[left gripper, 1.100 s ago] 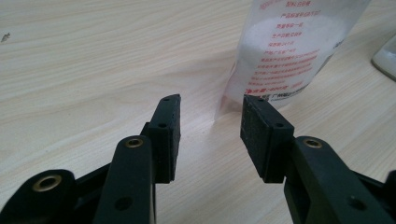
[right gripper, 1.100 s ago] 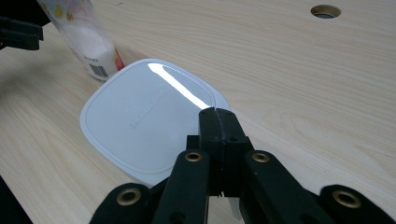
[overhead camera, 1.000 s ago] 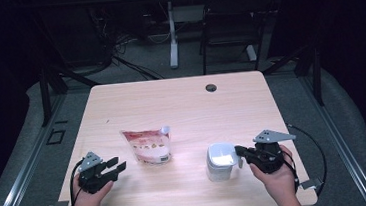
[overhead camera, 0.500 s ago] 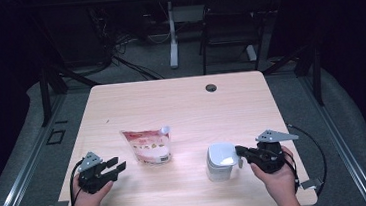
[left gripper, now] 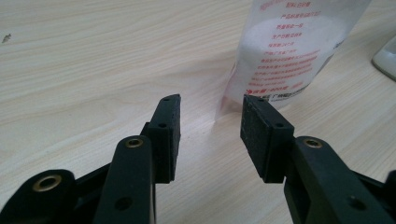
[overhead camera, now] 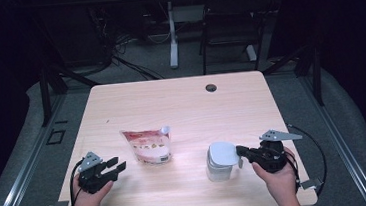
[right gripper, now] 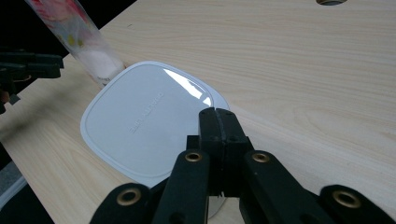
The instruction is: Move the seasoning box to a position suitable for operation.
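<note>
While both hands rest at the lower edge of the high view, the right gripper (overhead camera: 240,154) sits at lower right with its two black jaws pressed together, their tips over the near rim of a white lid (right gripper: 144,121) and holding nothing between them that can be seen. In the right gripper view that lid, a rounded square with faint raised lettering, lies just beyond and to the left of the closed jaws. It caps a clear container (overhead camera: 220,162) standing just right of centre on the pale wooden table (overhead camera: 181,103). The left gripper (overhead camera: 116,167) lies at lower left, its jaws parted with bare table between the pads (left gripper: 261,135), gripping nothing. Just beyond them, in the upper right of the left gripper view, stands a clear pouch (left gripper: 292,51) with red print and white contents; from above it sits left of centre, near the container but apart from it. Compared with the earlier frames, neither gripper, pouch nor container has shifted.
</note>
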A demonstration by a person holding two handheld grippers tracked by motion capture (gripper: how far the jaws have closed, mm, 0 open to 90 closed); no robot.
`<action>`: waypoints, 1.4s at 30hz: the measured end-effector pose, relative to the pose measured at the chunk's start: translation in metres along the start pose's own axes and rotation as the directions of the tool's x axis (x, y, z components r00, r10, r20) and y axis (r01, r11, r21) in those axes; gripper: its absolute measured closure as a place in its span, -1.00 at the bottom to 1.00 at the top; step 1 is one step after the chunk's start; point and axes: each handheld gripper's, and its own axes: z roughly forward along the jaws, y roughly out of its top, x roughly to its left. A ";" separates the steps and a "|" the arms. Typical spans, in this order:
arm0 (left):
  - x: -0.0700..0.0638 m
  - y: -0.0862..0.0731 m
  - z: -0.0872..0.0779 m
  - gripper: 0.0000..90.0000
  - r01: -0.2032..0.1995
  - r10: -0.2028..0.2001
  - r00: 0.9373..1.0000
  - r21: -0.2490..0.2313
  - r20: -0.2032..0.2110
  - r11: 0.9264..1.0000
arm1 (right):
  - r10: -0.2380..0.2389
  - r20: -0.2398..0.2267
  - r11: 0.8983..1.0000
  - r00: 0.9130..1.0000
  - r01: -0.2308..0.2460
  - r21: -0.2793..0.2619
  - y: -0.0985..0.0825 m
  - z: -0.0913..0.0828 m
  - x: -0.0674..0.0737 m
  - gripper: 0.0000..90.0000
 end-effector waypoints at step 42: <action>0.000 0.000 0.000 0.29 -0.010 0.010 1.000 0.004 -0.007 1.000 | 0.049 0.018 0.998 0.999 -0.050 0.049 -0.010 0.008 -0.013 1.00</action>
